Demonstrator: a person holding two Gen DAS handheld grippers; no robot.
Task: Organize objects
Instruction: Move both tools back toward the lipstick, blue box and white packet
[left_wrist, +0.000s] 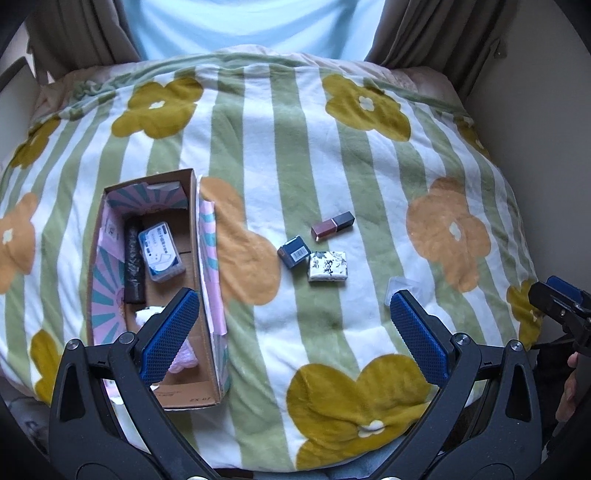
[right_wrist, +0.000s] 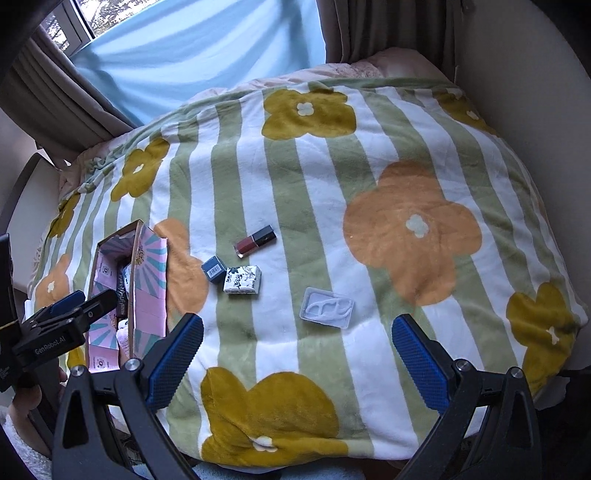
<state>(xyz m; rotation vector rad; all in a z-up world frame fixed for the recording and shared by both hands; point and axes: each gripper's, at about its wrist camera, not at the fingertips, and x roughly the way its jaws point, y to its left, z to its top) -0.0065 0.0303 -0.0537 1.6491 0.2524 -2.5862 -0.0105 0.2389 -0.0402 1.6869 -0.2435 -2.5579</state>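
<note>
Partly done: cardboard box (left_wrist: 155, 280) at 9 o'clock held several items; lipstick (right_wrist: 255, 240), blue box (right_wrist: 214, 270), tissue pack (right_wrist: 242, 280), clear tray (right_wrist: 327, 307) remained out. Left gripper (left_wrist: 293, 325), right gripper (right_wrist: 297, 350) both wide, empty.

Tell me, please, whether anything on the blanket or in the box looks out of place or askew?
Nothing looks spilled or damaged. Four small items lie loose on the blanket outside the cardboard box: a lipstick, a blue box, a patterned packet and a clear plastic case. The blue box and packet sit askew, touching.
</note>
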